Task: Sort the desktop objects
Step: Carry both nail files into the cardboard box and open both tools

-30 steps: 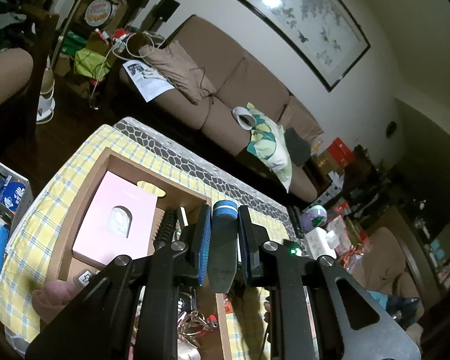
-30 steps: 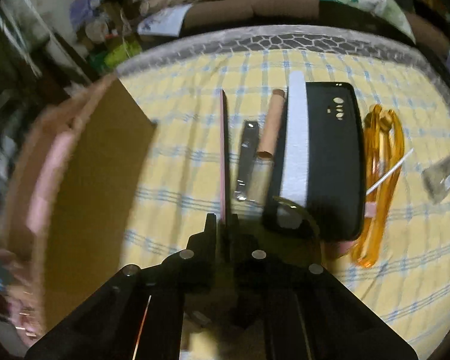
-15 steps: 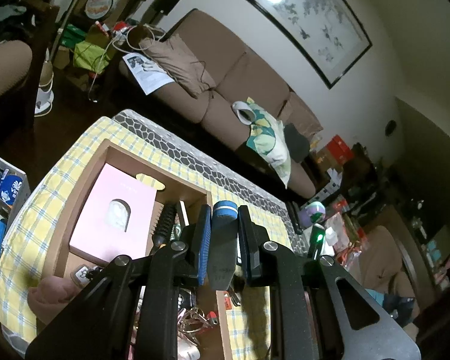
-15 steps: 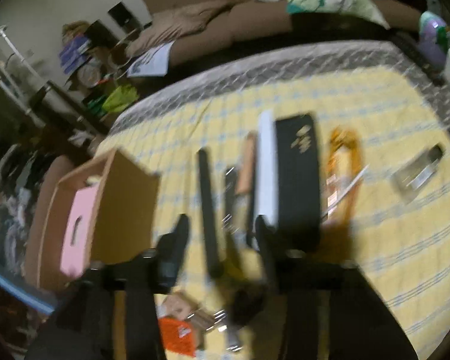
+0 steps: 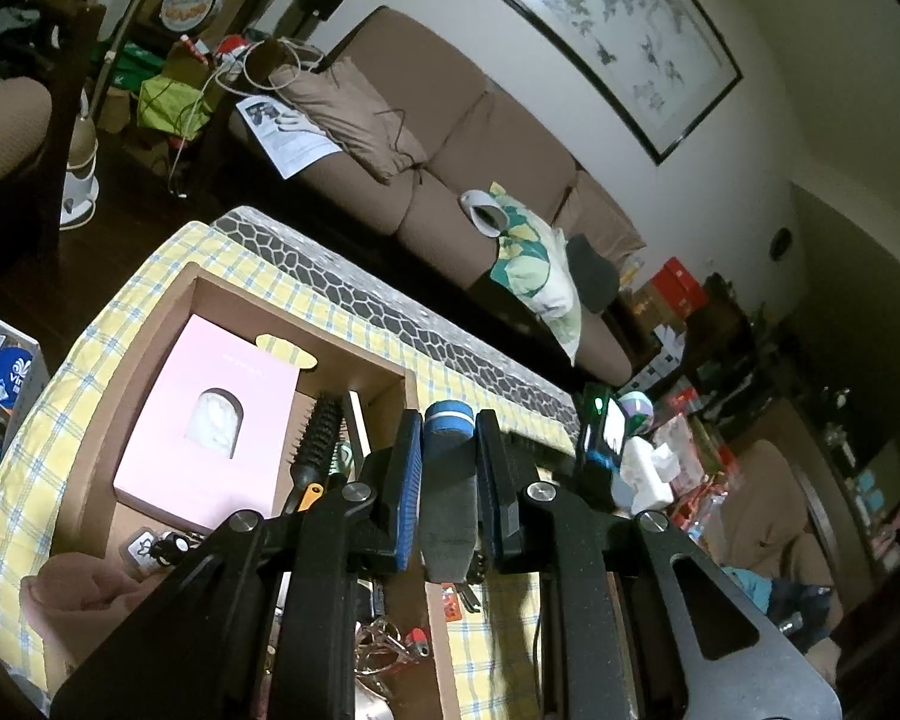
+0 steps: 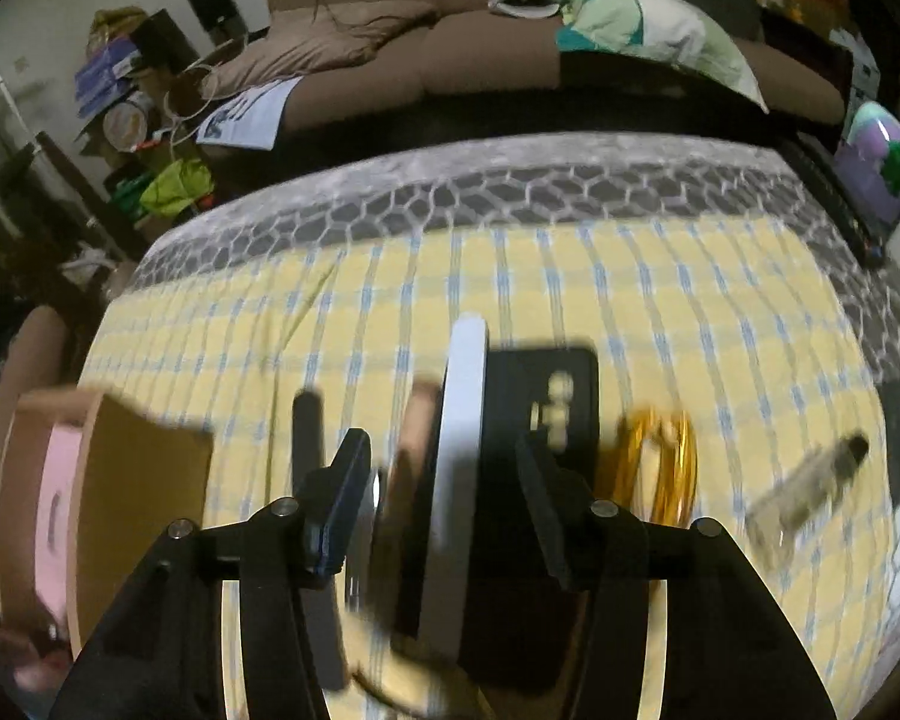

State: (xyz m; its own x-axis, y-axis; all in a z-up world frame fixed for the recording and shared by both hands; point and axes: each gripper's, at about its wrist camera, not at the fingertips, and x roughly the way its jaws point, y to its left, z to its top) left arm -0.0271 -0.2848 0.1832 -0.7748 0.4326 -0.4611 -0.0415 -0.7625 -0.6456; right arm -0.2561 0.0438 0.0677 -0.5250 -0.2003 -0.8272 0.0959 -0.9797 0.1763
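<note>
Left wrist: left gripper (image 5: pixel 448 483) still clenched on the blue-capped dark case (image 5: pixel 447 498), unmoved above the cardboard box (image 5: pixel 168 324). Right wrist: right gripper (image 6: pixel 444 498), clamped a second ago, now stands released and empty over the black pouch (image 6: pixel 540 420); thin dark strip (image 6: pixel 306 438) lies on the tablecloth (image 6: pixel 510 288).

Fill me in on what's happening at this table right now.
A person is sorting desk clutter with two handheld grippers. The left gripper is clamped on a dark object with a blue-striped end, above a cardboard box that holds a pink box and a hairbrush. The right gripper is open and empty over a row of items on the checked cloth, including a black case.
</note>
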